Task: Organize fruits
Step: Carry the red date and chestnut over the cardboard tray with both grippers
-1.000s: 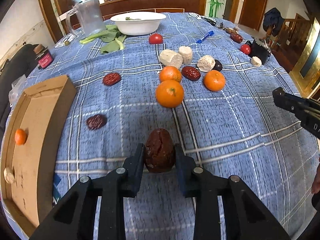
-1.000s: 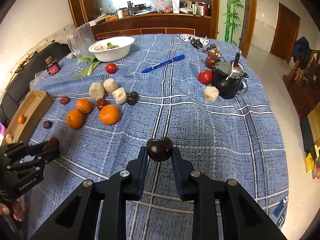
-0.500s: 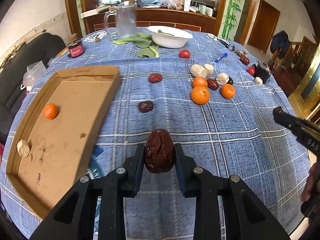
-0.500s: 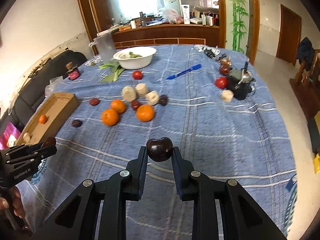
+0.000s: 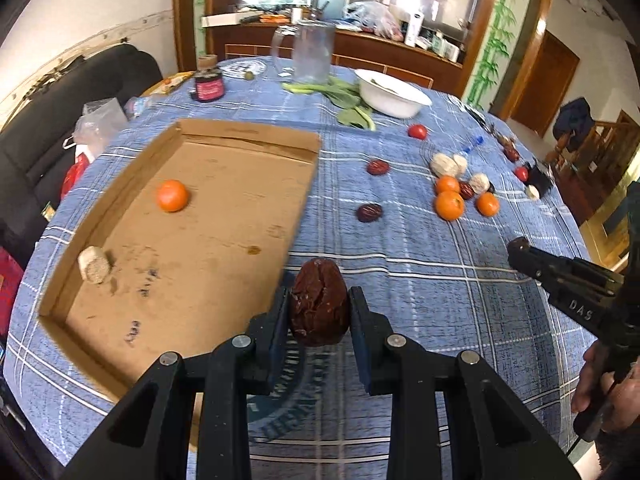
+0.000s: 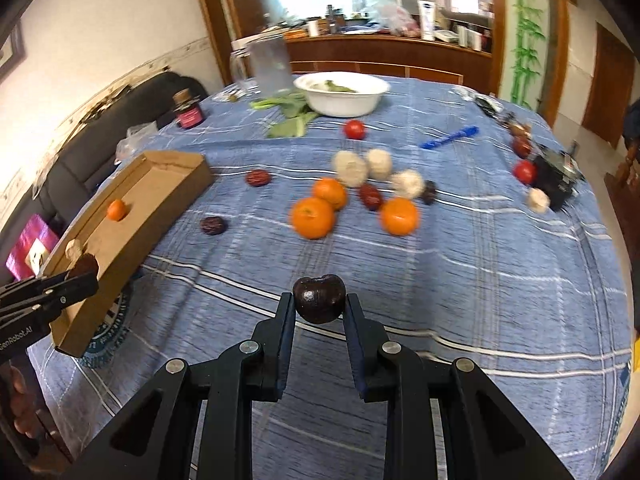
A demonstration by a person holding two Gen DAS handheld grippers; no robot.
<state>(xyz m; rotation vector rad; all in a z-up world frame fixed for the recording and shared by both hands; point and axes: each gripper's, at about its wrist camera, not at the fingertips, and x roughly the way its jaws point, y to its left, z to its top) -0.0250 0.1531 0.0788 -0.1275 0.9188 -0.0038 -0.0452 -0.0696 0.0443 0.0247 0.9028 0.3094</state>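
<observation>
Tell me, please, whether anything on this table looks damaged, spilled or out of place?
Leafy greens lie loose on the tablecloth beside the white bowl, not in it. The red date held in the left tool has wrinkled, split skin. The cardboard tray floor is stained and scuffed. Nothing looks spilled.

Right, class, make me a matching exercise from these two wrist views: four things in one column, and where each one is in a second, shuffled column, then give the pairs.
Things
1. wrinkled red date
2. dark cherry
3. lone orange
4. white bowl

Places
A. inside the cardboard tray
B. on the far side of the table, beside the leafy greens
C. between the fingers of the left hand-held gripper
D. between the fingers of the right hand-held gripper

Pairs: 1-C, 2-D, 3-A, 4-B
</observation>
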